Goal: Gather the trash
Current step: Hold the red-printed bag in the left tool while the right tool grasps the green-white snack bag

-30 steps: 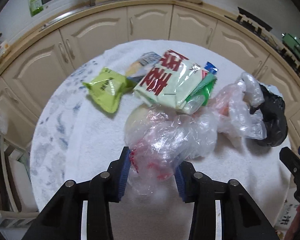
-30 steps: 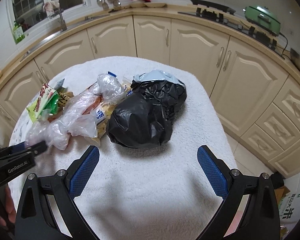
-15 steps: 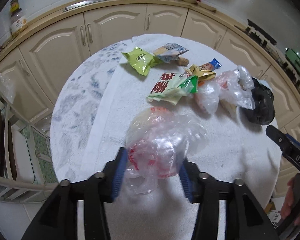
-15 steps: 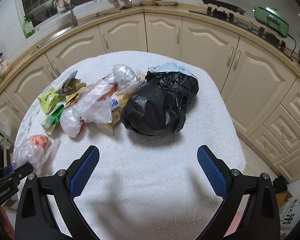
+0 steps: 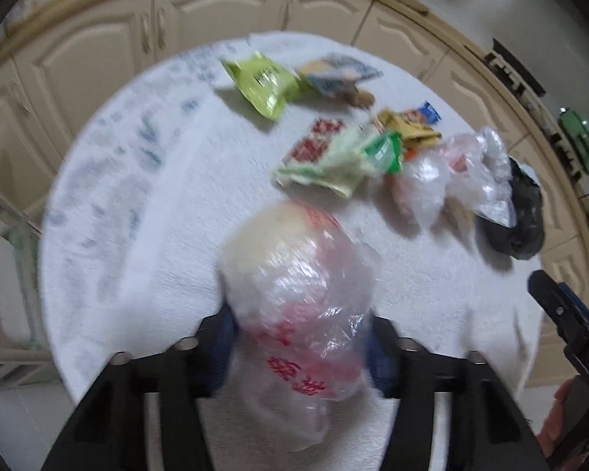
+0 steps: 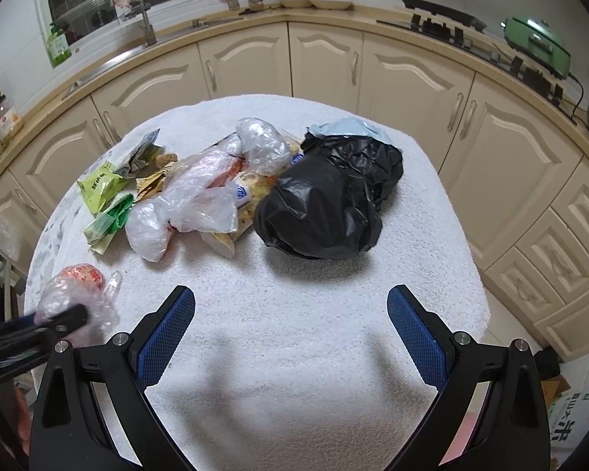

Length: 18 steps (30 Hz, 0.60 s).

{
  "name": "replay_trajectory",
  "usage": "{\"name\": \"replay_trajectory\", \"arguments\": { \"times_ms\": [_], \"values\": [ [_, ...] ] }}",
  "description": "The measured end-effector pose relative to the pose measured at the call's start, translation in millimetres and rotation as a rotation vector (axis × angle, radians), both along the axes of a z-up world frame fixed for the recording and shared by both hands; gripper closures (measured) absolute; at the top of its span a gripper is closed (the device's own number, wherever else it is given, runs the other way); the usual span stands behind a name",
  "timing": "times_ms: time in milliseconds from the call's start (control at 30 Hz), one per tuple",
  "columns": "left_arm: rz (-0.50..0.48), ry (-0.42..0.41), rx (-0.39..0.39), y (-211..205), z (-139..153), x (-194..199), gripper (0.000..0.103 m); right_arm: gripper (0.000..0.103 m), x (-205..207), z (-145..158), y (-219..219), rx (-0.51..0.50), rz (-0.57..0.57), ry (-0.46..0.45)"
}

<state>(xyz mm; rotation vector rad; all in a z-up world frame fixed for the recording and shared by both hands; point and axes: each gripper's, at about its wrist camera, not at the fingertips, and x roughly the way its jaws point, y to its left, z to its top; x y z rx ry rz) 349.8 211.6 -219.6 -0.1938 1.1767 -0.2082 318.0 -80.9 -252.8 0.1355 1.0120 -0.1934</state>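
My left gripper [image 5: 299, 337] has a crumpled clear plastic bag with red print [image 5: 294, 274] between its blue pads; the jaws are closing and the pads press its sides. It hangs over the near left part of the towel-covered round table [image 6: 294, 373], where the bag [image 6: 74, 286] shows again. My right gripper [image 6: 291, 294] stands open over bare towel, nothing between its fingers. Beyond it lie a black trash bag [image 6: 326, 204], clear plastic bags [image 6: 200, 196] and green snack wrappers [image 6: 98, 184].
Cream cabinets [image 6: 326, 62] and a counter curve behind the table. A chair frame [image 5: 4, 314] stands off the table's left edge. A printed box [image 6: 569, 428] sits on the floor at the right. A person's hand [image 5: 557, 420] holds the right gripper.
My left gripper has pulled back from the trash pile toward the table's near left edge, the clear bag staying between its jaws. The right gripper has hardly moved.
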Motion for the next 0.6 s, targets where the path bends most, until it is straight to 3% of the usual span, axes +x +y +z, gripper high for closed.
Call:
{"name": "replay_trajectory", "arguments": {
  "times_ms": [167,400,600],
  "values": [
    [0.026,-0.085,0.095,5,12,3,0.065,0.003,11,4,16,-0.003,0.044,-0.010],
    [0.134,-0.123,0.110,47,23,13,0.065,0.003,35,11,57,0.014,0.158,-0.038],
    [0.201,-0.136,0.105,84,31,13,0.065,0.003,61,4,97,0.104,0.259,-0.014]
  ]
}}
